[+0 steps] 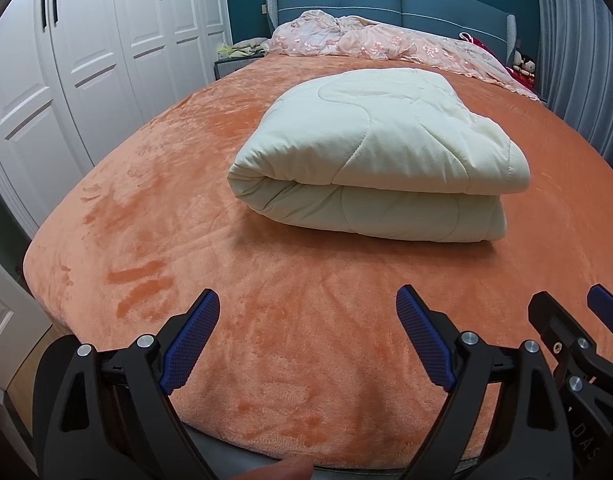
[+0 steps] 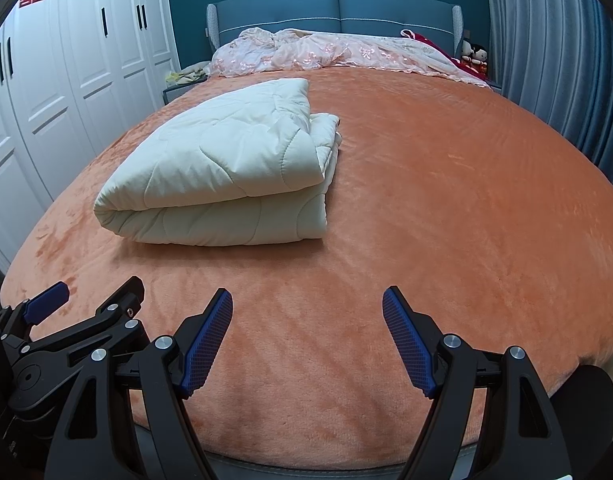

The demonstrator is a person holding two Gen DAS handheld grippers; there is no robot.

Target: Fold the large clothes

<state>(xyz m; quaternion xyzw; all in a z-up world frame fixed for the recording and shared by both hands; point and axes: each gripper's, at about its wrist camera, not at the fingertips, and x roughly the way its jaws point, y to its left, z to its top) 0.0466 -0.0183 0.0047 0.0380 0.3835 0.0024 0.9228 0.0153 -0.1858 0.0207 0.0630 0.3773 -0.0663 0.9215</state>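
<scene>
While both tools hang above the near edge of the bed, neither has hold of anything: the left tool (image 1: 307, 304) has its blue ribbed pads spread wide over bare plush, and the right tool (image 2: 307, 306) is spread just as wide. They sit side by side, each showing at the edge of the other's view. Farther up the orange plush bedspread (image 1: 178, 208) lies the cream quilted comforter (image 1: 380, 156), folded into a thick rectangular bundle, well apart from both tools. Beyond it, a crumpled pink floral blanket (image 2: 326, 54) is heaped against the blue padded headboard (image 2: 338, 8). White panelled wardrobe doors (image 1: 86, 52) line the left side.
</scene>
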